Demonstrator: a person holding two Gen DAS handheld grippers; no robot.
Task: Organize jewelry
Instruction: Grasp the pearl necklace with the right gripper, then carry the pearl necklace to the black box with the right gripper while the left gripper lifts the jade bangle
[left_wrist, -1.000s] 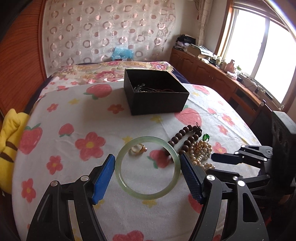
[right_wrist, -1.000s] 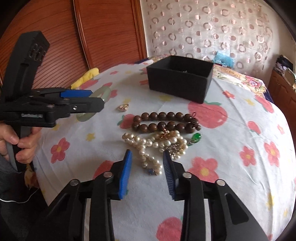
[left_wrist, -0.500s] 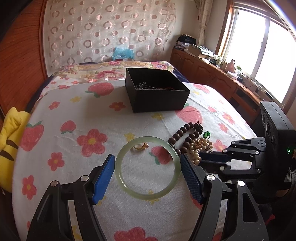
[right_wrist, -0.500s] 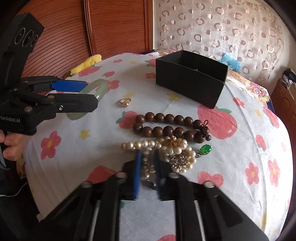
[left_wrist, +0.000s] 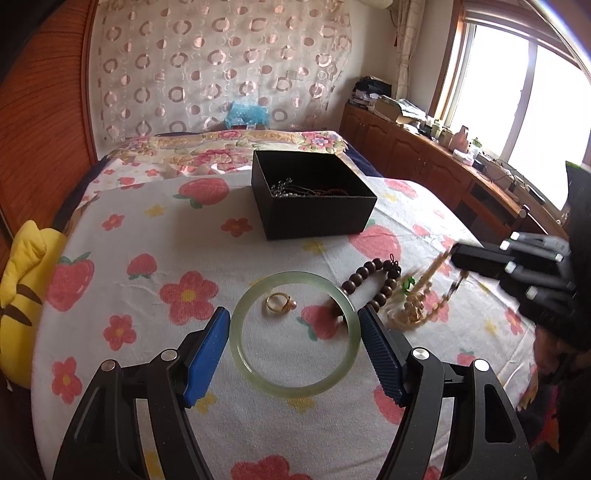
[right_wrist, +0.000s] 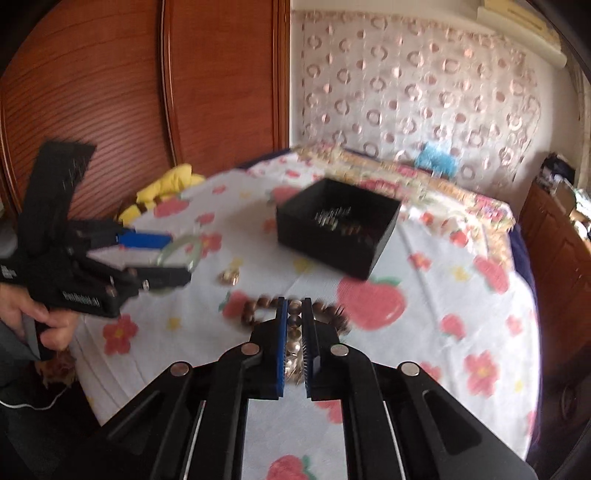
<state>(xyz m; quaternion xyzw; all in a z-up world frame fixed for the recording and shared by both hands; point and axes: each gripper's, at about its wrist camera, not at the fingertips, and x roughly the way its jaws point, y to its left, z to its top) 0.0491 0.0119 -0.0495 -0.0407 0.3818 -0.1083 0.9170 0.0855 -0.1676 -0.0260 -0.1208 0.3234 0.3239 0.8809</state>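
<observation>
My left gripper (left_wrist: 294, 345) is shut on a pale green jade bangle (left_wrist: 294, 391) and holds it flat above the bed. Seen through the bangle, a gold ring (left_wrist: 277, 303) lies on the floral sheet. My right gripper (right_wrist: 294, 345) is shut on a pearl necklace (right_wrist: 293, 356) and lifts it; in the left wrist view the necklace (left_wrist: 417, 299) hangs blurred from that gripper (left_wrist: 456, 256). A brown wooden bead bracelet (left_wrist: 373, 277) lies beside it. The open black box (left_wrist: 314, 218) holds chains further back.
A yellow plush toy (left_wrist: 22, 295) lies at the bed's left edge. A wooden headboard (right_wrist: 110, 92) stands behind. A wooden cabinet (left_wrist: 424, 155) with clutter runs under the window at right. A blue pouch (left_wrist: 245, 114) sits by the curtain.
My right gripper closed on the pearl necklace and raised it off the sheet. My left gripper lifted slightly with the bangle; the ring now shows inside it.
</observation>
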